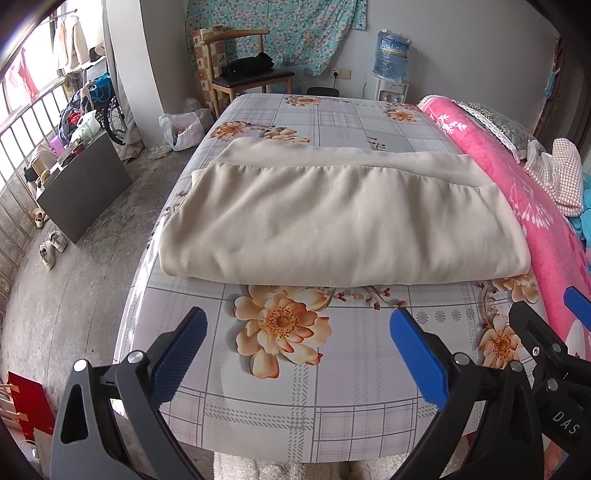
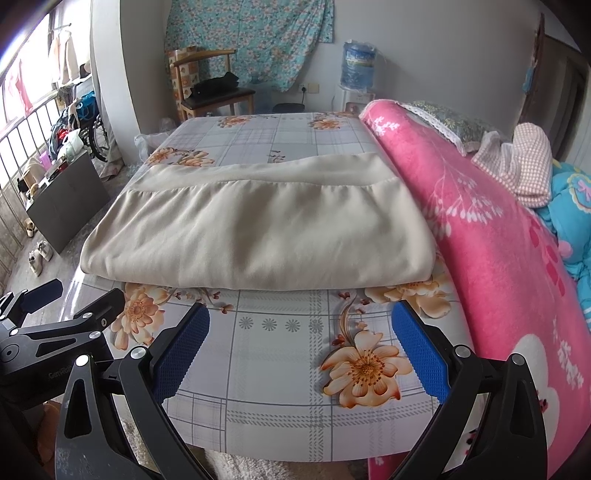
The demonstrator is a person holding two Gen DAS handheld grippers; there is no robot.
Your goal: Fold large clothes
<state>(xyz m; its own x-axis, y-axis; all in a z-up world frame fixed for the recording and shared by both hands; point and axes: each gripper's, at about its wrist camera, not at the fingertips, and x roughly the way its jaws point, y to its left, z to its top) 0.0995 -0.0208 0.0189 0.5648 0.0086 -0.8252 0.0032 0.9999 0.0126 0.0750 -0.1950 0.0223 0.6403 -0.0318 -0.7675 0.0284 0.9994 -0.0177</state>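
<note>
The folded beige garment [image 1: 340,221] lies in the middle of the frame on the table [image 1: 332,417]. Its thick folded edge faces the cameras, with a bare band of flowered cloth below it. The pink blanket [image 1: 517,192] touches its right side; at left it reaches the table edge. The left gripper [image 1: 295,350] and right gripper [image 2: 301,347] both stand wide open, holding nothing, above the near table edge.

**Bedroom, daylight from left**

White walls, bare concrete floor [image 1: 74,295]. Barred window [image 1: 22,122] at left lets in bright light. Wooden chair [image 1: 251,70] & water dispenser [image 1: 388,85] against back wall w/ floral cloth [image 1: 280,33] hung up.
</note>
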